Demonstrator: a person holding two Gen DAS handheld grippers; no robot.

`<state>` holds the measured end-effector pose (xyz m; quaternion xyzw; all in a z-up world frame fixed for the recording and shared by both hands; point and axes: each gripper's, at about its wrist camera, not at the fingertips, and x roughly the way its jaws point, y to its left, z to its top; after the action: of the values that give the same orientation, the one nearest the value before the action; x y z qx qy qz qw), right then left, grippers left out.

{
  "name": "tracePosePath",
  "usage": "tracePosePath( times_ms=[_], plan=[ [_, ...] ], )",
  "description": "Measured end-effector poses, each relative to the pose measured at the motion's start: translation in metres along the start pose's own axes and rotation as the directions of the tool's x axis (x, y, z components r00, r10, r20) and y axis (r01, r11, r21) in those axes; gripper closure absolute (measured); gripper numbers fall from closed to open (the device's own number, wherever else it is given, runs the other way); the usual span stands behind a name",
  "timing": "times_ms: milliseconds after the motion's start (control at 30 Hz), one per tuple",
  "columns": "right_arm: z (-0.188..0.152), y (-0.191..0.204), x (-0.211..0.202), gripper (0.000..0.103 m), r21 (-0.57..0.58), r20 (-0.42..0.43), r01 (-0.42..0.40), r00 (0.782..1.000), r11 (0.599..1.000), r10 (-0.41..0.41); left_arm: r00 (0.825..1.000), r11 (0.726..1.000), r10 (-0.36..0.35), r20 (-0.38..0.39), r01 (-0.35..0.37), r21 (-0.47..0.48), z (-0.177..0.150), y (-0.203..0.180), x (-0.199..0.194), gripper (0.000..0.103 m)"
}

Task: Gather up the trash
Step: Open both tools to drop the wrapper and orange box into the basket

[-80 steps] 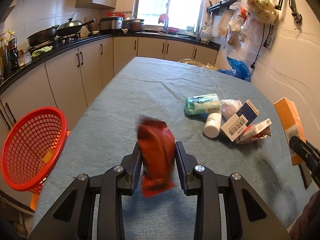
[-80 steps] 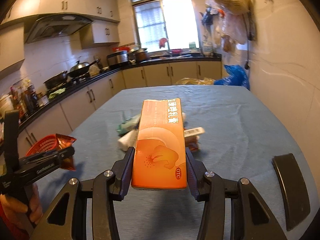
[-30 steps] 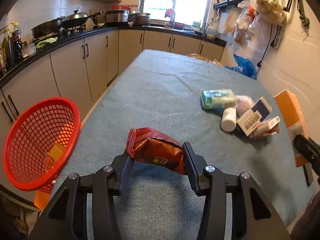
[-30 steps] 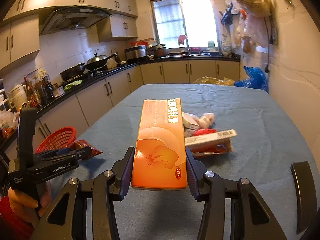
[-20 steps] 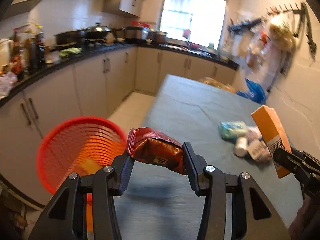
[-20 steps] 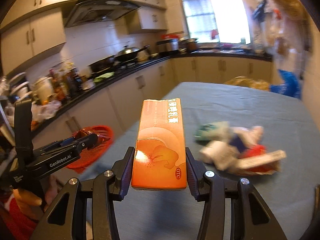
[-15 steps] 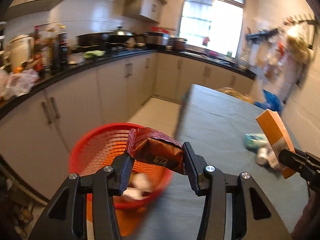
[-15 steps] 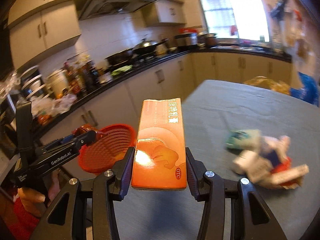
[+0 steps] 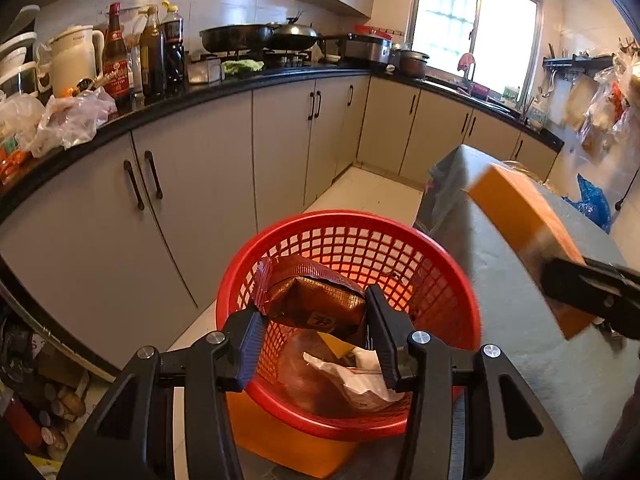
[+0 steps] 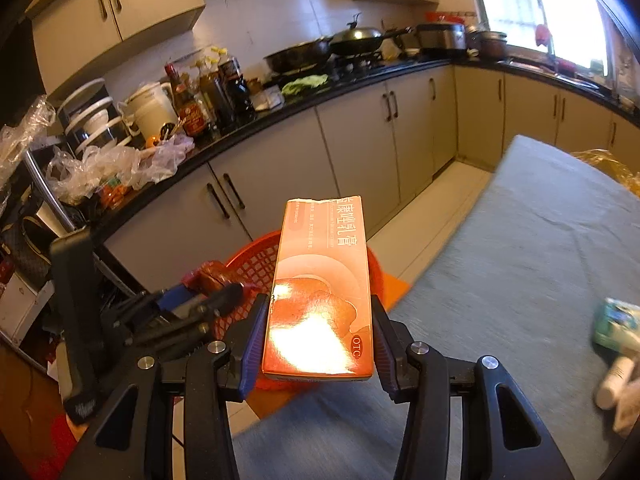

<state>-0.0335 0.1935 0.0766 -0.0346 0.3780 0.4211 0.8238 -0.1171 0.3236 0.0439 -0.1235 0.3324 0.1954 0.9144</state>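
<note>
My left gripper (image 9: 314,330) is clamped on the dark red snack wrapper (image 9: 310,300), pads squeezing its sides. I've got it pitched down right over the mouth of the red mesh basket (image 9: 436,264) so a release should drop it straight in. The basket sits on an orange stool (image 9: 288,446) off the table's edge, and it already holds crumpled white wrappers (image 9: 352,376) at the bottom.

My right gripper (image 10: 318,340) is clenched on the orange OTC ointment box (image 10: 322,280), held lengthwise between the fingers so it sticks forward. The basket shows behind it at about 11 o'clock, so that box isn't over the mouth yet; I'd judge it's queued to follow.

The remaining trash, a green packet (image 10: 618,326) and a white bottle (image 10: 614,382), lies at 3 o'clock on the grey-clothed table (image 10: 520,240), blurred.
</note>
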Motion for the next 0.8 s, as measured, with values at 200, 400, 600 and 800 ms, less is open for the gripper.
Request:
tracePosePath(
  times_ms=[200, 400, 600, 800],
  plan=[
    [0.013, 0.007, 0.034, 0.047, 0.017, -0.04, -0.012, 0.999, 1.0, 0.013, 1.0, 1.0, -0.016, -0.005, 0.016, 0.007, 0.0, 0.006, 0.006, 0.052],
    [0.013, -0.003, 0.026, 0.039, 0.048, -0.024, -0.021, 0.999, 0.999, 0.022, 0.999, 0.999, -0.04, 0.006, 0.04, -0.013, 0.0, 0.011, 0.002, 0.042],
    [-0.001, -0.019, -0.016, 0.039, 0.079, 0.036, -0.003, 0.999, 0.997, 0.0, 0.995, 0.995, -0.095, 0.04, 0.095, -0.009, 0.004, -0.004, -0.014, 0.04],
    [-0.031, -0.054, -0.071, 0.039, 0.125, 0.088, 0.066, 0.993, 0.99, -0.077, 0.986, 0.985, -0.16, 0.055, 0.156, 0.067, 0.002, -0.048, -0.027, 0.037]
  ],
)
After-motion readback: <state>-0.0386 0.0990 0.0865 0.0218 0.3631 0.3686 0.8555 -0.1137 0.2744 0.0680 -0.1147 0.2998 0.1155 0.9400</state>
